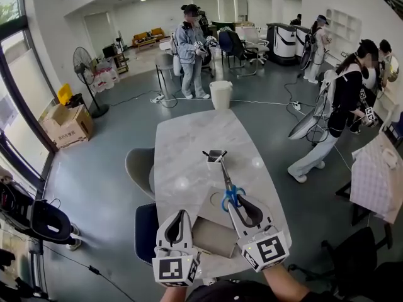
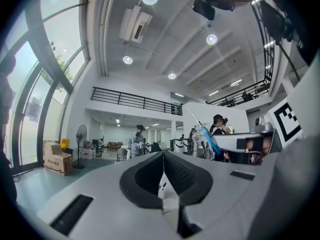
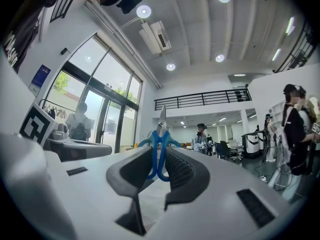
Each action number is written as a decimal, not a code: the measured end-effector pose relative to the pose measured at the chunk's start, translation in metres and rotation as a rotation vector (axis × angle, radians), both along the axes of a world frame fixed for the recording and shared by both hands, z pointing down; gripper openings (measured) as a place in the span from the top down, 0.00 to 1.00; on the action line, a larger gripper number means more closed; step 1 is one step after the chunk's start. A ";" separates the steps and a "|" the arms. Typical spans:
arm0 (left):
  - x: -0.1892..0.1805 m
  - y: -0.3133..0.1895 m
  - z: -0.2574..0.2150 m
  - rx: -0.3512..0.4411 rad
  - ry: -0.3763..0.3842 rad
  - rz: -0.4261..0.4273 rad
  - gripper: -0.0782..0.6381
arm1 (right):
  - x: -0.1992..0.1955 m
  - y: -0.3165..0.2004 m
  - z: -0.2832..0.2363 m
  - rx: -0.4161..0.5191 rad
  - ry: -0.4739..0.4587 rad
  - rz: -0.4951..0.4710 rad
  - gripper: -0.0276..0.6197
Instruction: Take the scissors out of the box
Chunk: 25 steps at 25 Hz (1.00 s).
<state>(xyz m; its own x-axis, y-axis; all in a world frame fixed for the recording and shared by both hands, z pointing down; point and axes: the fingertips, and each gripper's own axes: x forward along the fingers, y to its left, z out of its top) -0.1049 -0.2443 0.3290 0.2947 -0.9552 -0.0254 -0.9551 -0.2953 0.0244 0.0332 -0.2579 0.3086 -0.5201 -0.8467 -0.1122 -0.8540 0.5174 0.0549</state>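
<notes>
My right gripper (image 1: pixel 233 201) is shut on the blue handles of the scissors (image 1: pixel 228 184) and holds them above the marble table (image 1: pixel 182 156). The blades point away from me toward a small white box (image 1: pixel 215 160), which has a dark item sticking out. In the right gripper view the blue loops of the scissors (image 3: pixel 159 156) sit clamped between the pads, with the blades rising past the gripper (image 3: pixel 160 151). My left gripper (image 1: pixel 182 212) hovers beside it with its tips (image 2: pixel 163 155) together and nothing between them. From there the scissors (image 2: pixel 206 133) show at the right.
A flat grey-brown pad (image 1: pixel 214 236) lies on the table's near end under both grippers. Two chairs (image 1: pixel 140 168) stand along the table's left side. A white bin (image 1: pixel 220 94) stands beyond the far end. Several people stand around the room, one close on the right (image 1: pixel 337 115).
</notes>
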 end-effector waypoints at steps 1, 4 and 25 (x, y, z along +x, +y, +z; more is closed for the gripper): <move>0.000 0.000 0.000 0.000 0.001 0.000 0.87 | -0.001 0.000 0.000 0.002 0.002 0.000 0.84; -0.002 0.002 0.000 0.001 0.003 0.002 0.87 | -0.003 0.002 -0.003 0.008 0.003 0.003 0.84; 0.003 0.012 0.002 0.008 -0.001 0.011 0.87 | -0.002 0.013 -0.005 0.013 -0.010 0.008 0.84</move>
